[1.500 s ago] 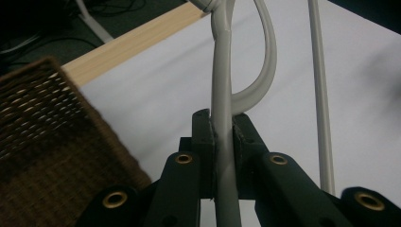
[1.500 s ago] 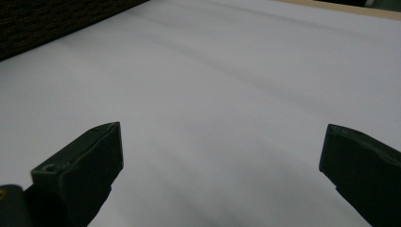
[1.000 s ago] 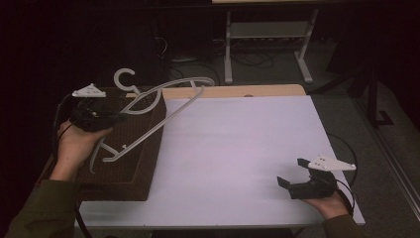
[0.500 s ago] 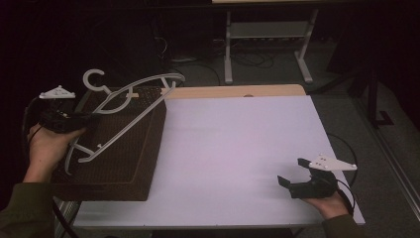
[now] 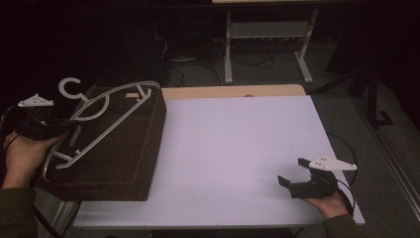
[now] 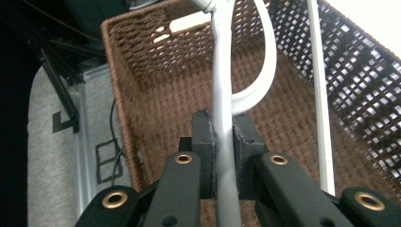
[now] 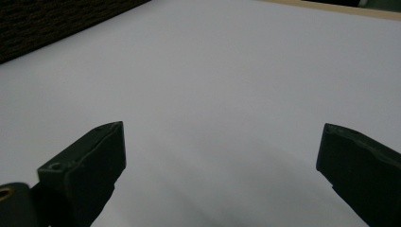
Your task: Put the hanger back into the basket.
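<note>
A white plastic hanger (image 5: pixel 110 115) lies slanted over the open top of a brown wicker basket (image 5: pixel 124 163) at the table's left end. My left gripper (image 5: pixel 67 131), at the basket's left rim, is shut on the hanger's lower bar. In the left gripper view the pads clamp the hanger's white bar (image 6: pixel 222 71) at the left gripper (image 6: pixel 222 137), with the basket's inside (image 6: pixel 156 90) below. My right gripper (image 5: pixel 292 172) rests near the table's front right corner, open and holding nothing. In its own view the right gripper (image 7: pixel 222 151) has its jaws wide apart over the white table (image 7: pixel 227 71).
The white table top (image 5: pixel 237 148) stretches between the basket and the right hand. A metal stand (image 5: pixel 267 44) and cables sit on the dark floor behind the table. The basket's corner (image 7: pixel 47 23) shows at the top left of the right gripper view.
My left gripper has carried the hanger leftward and a little lower over the basket. The right gripper has stayed where it was, still open.
</note>
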The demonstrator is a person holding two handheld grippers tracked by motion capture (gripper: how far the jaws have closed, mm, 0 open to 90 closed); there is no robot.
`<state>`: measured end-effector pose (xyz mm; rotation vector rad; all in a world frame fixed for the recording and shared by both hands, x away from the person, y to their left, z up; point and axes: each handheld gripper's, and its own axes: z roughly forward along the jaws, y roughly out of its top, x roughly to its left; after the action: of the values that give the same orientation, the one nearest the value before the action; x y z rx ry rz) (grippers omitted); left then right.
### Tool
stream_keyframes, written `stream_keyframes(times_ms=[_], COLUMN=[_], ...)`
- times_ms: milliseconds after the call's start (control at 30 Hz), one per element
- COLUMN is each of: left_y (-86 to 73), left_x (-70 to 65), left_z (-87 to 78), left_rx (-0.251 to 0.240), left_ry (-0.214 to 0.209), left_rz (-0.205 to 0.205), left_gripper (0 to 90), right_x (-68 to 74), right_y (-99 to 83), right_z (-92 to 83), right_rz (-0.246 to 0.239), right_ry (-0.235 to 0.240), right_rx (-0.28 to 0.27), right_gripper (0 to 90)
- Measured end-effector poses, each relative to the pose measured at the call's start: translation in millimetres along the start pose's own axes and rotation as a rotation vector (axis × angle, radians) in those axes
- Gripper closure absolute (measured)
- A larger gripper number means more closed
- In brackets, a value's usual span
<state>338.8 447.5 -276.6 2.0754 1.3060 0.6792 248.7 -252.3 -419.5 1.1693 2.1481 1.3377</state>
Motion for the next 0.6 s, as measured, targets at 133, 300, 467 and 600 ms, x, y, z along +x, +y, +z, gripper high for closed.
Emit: stream_keyframes(times_ms=[133, 300, 467, 600], left_y=[-2.5, -3.9, -7.0, -7.8], left_x=[1.5, 2.8, 4.4, 5.8], left_z=[6.4, 17.0, 24.0, 22.5], left_rx=[0.039, 0.077, 0.070, 0.046], left_ry=[0.016, 0.021, 0.008, -0.009], left_rz=[0.017, 0.031, 0.017, -0.011], left_gripper=[82.4, 82.3, 65.0, 47.4], right_x=[-0.1, -0.2, -0.8, -0.7], right_y=[-0.1, -0.2, -0.5, -0.1], right_z=[0.3, -0.1, -1.1, -1.3], right_rz=[0.002, 0.001, 0.005, 0.003], right_ry=[-0.003, -0.004, -0.006, -0.006], right_rx=[0.001, 0.001, -0.002, -0.003], right_gripper=[1.7, 1.7, 1.7, 1.7])
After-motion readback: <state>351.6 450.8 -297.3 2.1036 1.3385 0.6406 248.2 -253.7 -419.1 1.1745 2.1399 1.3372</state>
